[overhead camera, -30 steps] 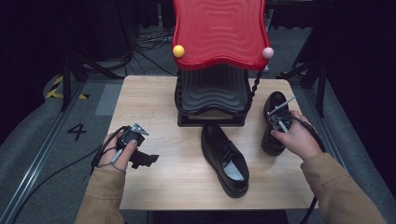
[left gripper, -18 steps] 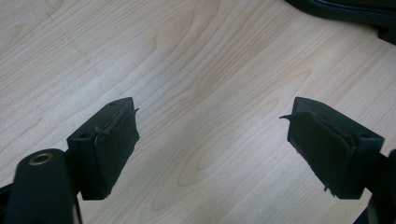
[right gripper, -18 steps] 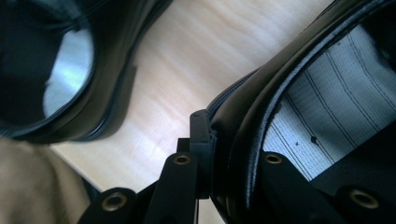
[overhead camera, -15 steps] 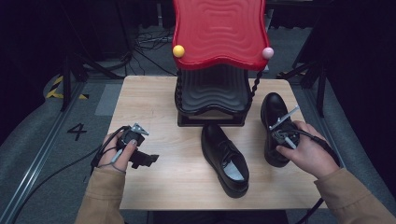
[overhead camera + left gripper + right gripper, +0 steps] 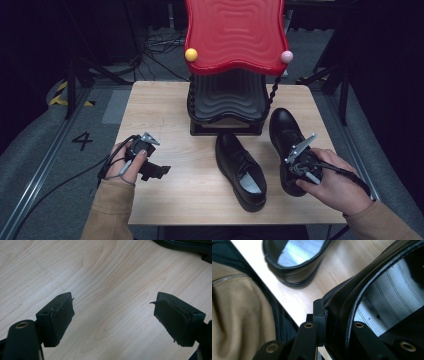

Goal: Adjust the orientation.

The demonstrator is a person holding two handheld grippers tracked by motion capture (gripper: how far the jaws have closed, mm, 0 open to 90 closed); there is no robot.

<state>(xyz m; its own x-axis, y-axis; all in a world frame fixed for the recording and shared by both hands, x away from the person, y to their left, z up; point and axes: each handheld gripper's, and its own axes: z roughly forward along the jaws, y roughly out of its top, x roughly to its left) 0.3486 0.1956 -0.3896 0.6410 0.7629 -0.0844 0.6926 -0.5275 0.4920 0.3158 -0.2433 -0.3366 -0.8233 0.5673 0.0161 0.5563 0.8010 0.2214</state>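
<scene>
Two black leather shoes are on the wooden table. One shoe lies in the middle, toe toward the rack. The other shoe is at the right, and my right gripper is shut on its heel rim. In the right gripper view one jaw presses the outside of this held shoe and the other is inside, against the pale lining. My left gripper rests at the table's left, open; in the left gripper view its jaws stand wide over bare wood.
A shoe rack with a red wavy top and a black wavy shelf stands at the back centre. The tan sleeve and the table's front edge lie close to the held shoe. The middle shoe lies just beyond.
My right hand has drawn the right-hand shoe toward the front of the table, lifting its heel slightly. The left gripper and the middle shoe have stayed put.
</scene>
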